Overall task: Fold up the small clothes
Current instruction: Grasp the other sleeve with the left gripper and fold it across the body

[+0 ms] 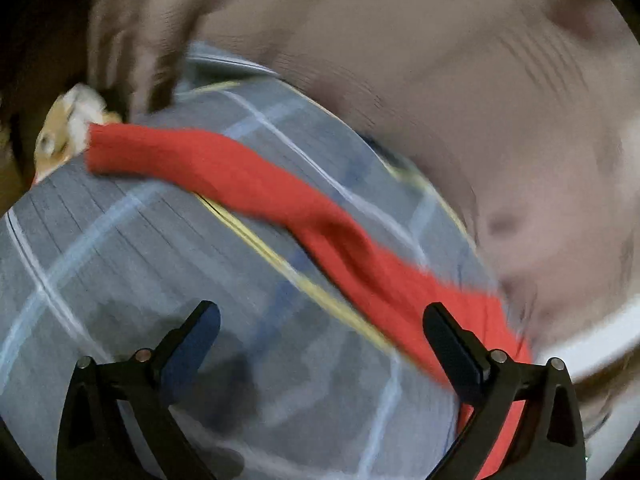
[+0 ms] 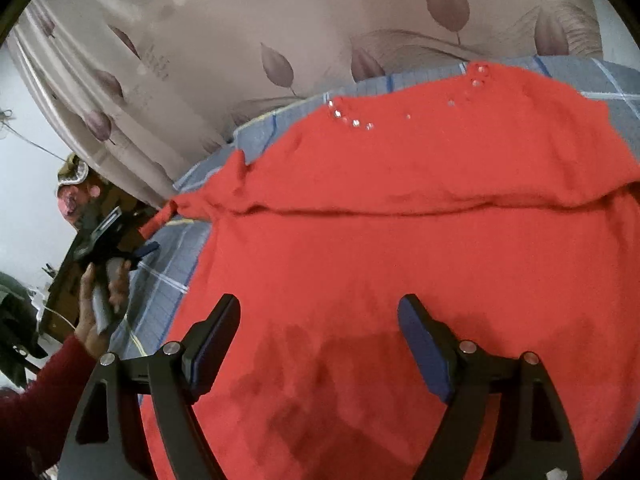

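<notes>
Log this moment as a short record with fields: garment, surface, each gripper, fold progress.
garment: red sweater, small shiny studs near its far edge, far part folded over along a crosswise crease
sleeve: red sleeve stretched out across the cloth
surface: grey-blue checked cloth
left gripper: open, nothing between the fingers
right gripper: open, above the sweater, gripping nothing
fold progress: partly folded, sleeve not yet tucked in
</notes>
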`<move>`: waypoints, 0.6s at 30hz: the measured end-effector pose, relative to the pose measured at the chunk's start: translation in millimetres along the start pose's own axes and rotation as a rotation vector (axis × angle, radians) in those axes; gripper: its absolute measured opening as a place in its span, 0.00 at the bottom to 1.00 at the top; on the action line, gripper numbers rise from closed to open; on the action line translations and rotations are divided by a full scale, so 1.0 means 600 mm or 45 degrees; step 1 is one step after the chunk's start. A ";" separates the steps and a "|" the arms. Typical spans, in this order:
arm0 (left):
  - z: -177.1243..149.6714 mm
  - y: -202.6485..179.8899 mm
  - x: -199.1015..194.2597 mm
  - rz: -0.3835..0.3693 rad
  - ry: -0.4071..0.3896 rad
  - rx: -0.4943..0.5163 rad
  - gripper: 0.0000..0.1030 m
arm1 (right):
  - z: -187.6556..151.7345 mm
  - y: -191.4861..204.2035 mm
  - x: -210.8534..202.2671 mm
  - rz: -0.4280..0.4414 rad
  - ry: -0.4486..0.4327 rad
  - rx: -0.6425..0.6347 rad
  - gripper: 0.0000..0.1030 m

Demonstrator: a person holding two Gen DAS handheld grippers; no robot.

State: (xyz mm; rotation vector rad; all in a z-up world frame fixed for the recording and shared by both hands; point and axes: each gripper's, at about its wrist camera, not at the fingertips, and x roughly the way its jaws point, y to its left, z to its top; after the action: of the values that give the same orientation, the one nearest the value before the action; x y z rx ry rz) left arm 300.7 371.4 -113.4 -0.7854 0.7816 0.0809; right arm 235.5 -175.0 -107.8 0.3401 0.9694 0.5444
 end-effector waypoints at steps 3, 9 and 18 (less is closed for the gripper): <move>0.050 0.042 0.003 -0.050 -0.041 -0.173 0.92 | -0.002 0.001 0.005 -0.001 0.007 0.003 0.81; 0.102 0.054 0.016 -0.053 -0.095 -0.266 0.89 | -0.003 0.005 0.007 -0.005 0.001 -0.005 0.83; 0.114 0.040 -0.005 -0.051 -0.158 -0.266 0.06 | -0.003 -0.005 0.004 0.033 -0.024 0.040 0.83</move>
State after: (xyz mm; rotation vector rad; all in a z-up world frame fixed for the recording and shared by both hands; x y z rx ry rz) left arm 331.5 434.6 -95.3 -0.9845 0.6459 0.1756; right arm 236.0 -176.0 -111.8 0.3852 0.9573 0.5489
